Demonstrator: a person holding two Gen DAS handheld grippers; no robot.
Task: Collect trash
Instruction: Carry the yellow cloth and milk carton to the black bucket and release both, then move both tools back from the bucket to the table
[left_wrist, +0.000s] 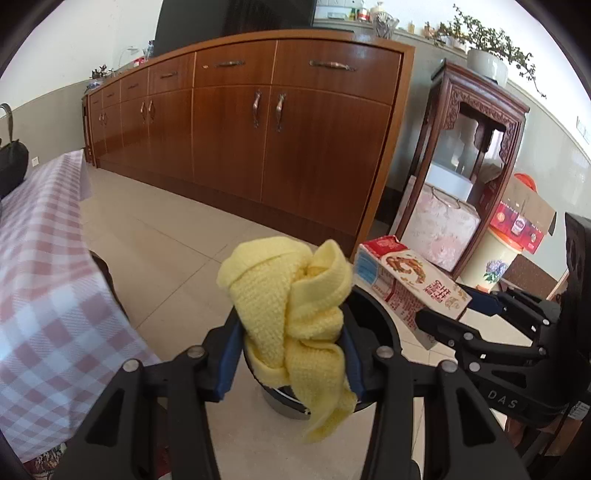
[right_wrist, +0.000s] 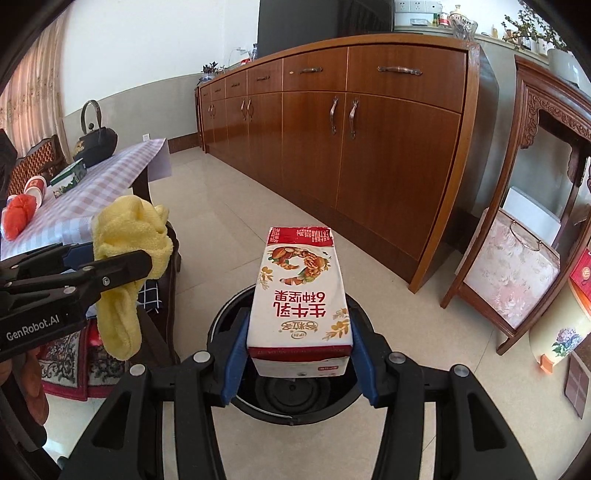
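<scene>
My left gripper (left_wrist: 291, 354) is shut on a crumpled yellow knitted cloth (left_wrist: 291, 295), whose tail hangs down between the blue pads. Right beside it, my right gripper (right_wrist: 299, 354) is shut on a white and red milk carton (right_wrist: 299, 295), held lengthwise and pointing away. Both hang over a round black trash bin (right_wrist: 295, 410) on the tiled floor. In the left wrist view the carton (left_wrist: 410, 284) and the right gripper (left_wrist: 458, 314) come in from the right over the bin (left_wrist: 373, 321). In the right wrist view the cloth (right_wrist: 125, 243) and left gripper (right_wrist: 107, 258) show at the left.
A table with a pink checked cloth (right_wrist: 110, 170) stands to the left, with a black kettle (right_wrist: 96, 140), a green box and red items on it. A long wooden sideboard (right_wrist: 369, 147) runs along the far wall. A carved wooden stand (right_wrist: 535, 184) with bags is at the right.
</scene>
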